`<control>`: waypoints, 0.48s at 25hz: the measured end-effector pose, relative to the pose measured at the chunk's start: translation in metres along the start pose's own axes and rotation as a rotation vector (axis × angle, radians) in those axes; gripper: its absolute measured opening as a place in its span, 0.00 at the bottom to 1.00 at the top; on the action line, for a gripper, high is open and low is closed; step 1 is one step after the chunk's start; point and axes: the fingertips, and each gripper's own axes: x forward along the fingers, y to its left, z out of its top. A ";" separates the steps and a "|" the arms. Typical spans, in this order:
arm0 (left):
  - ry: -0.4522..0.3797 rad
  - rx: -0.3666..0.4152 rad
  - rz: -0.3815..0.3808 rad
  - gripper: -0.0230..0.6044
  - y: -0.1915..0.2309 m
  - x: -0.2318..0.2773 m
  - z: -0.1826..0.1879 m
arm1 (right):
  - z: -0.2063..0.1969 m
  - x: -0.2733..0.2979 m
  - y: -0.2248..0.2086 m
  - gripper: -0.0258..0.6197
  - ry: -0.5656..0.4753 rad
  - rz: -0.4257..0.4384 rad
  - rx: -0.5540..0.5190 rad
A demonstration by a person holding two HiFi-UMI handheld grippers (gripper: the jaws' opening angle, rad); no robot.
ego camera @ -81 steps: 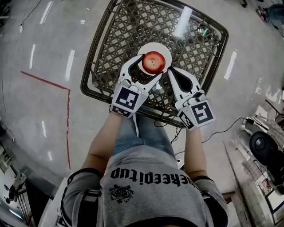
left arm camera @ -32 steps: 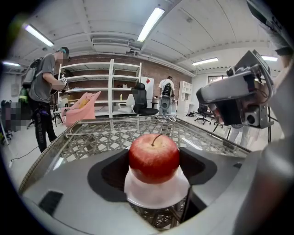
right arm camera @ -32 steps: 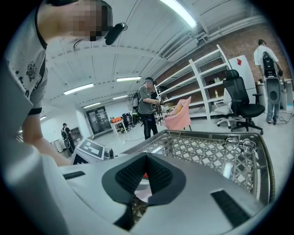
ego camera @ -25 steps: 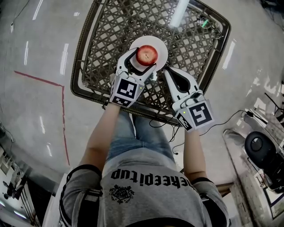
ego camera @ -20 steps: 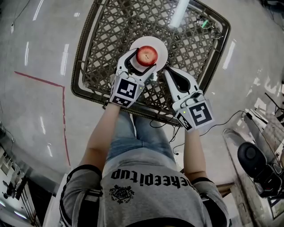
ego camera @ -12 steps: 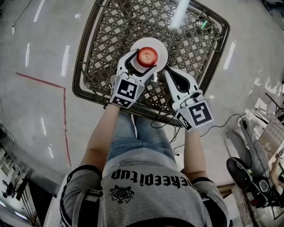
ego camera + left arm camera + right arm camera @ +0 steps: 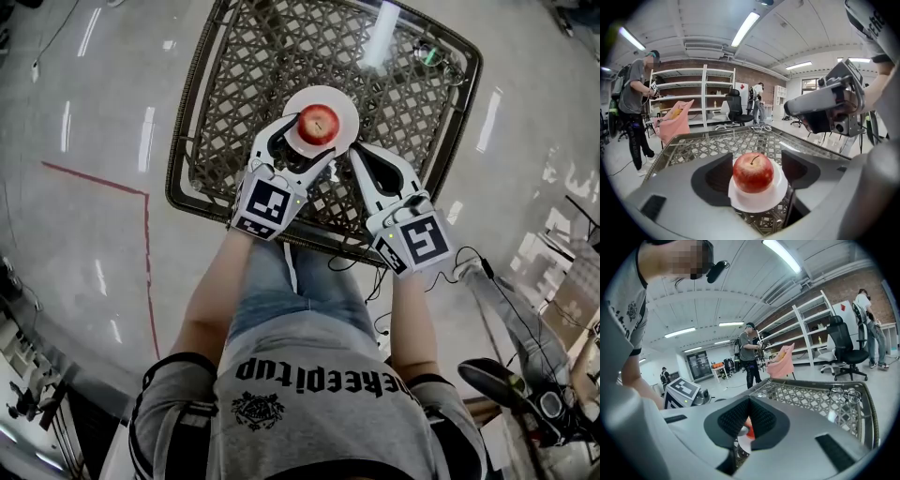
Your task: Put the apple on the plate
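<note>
Table [image 7: 246, 66]: square, woven lattice top inside a dark rim, on a glossy grey floor [image 7: 84, 309]. My knees are at its near edge.

My left gripper [image 7: 313, 141]: comes in from the near left, over the near half of the table. I have its jaws spread wide, one on each side of the apple. In the left gripper view the right pad stands clearly off the fruit. The left pad sits just beside it (contact or a slight gap, I cannot tell which). Nothing is clamped.

My right gripper [image 7: 358, 152]: low over the table, its tip just beside the plate's near-right rim. The jaws are pressed together at the tips with nothing between them. Through the notch below the pads the right gripper view shows only a sliver of red and white beyond.

Plate [image 7: 346, 103]: small, round, white, flat on the lattice about mid-table.

Apple [image 7: 318, 124]: red with pale flecks, upright, stem up. It sits on the plate, roughly centred, with white rim showing on the far side.

Eyeglasses [image 7: 844, 395]: at the far right corner of the table, well apart from the plate.
</note>
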 end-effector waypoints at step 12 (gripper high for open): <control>-0.091 0.089 -0.011 0.10 0.008 -0.036 0.042 | 0.023 0.003 0.020 0.05 -0.063 -0.057 -0.017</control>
